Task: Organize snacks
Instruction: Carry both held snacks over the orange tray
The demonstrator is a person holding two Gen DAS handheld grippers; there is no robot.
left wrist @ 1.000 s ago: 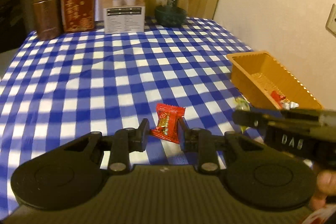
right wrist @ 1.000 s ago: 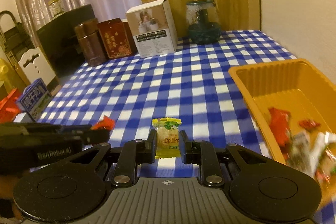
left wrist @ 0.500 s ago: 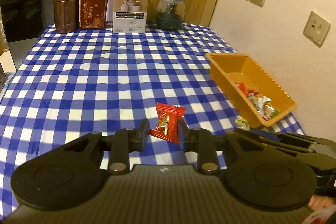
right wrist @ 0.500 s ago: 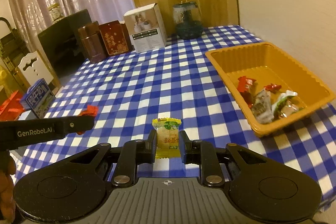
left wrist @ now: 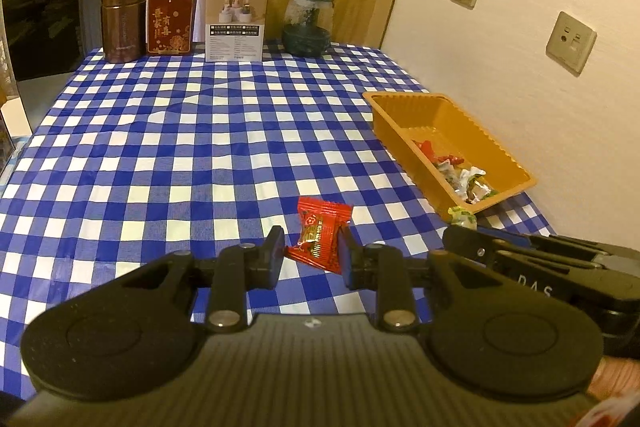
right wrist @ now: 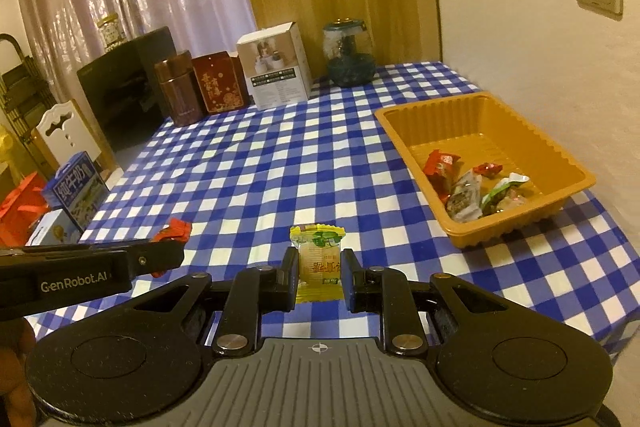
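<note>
The left gripper [left wrist: 313, 250] is pinching a red candy packet [left wrist: 320, 239] between nearly closed jaws, holding it above the blue-and-white checked tablecloth [left wrist: 200, 147]. The right gripper [right wrist: 320, 277] is likewise clamping a yellow candy packet [right wrist: 319, 263] with a green leaf print. Both are hovering short of the orange tray [right wrist: 560, 151], which is sitting near the table's right edge by the wall and already holding several wrapped snacks.

Each packet is being gripped by slippery wrapper alone, so either one may slide out over the cloth before the tray is reached. The two grippers are travelling close together and may bump on the way.

The side of the left gripper is showing "GenRobot.AI"; the right one's is showing "DAS". A blue carton [right wrist: 76, 187] beside the table is carrying Chinese characters for pure milk.
</note>
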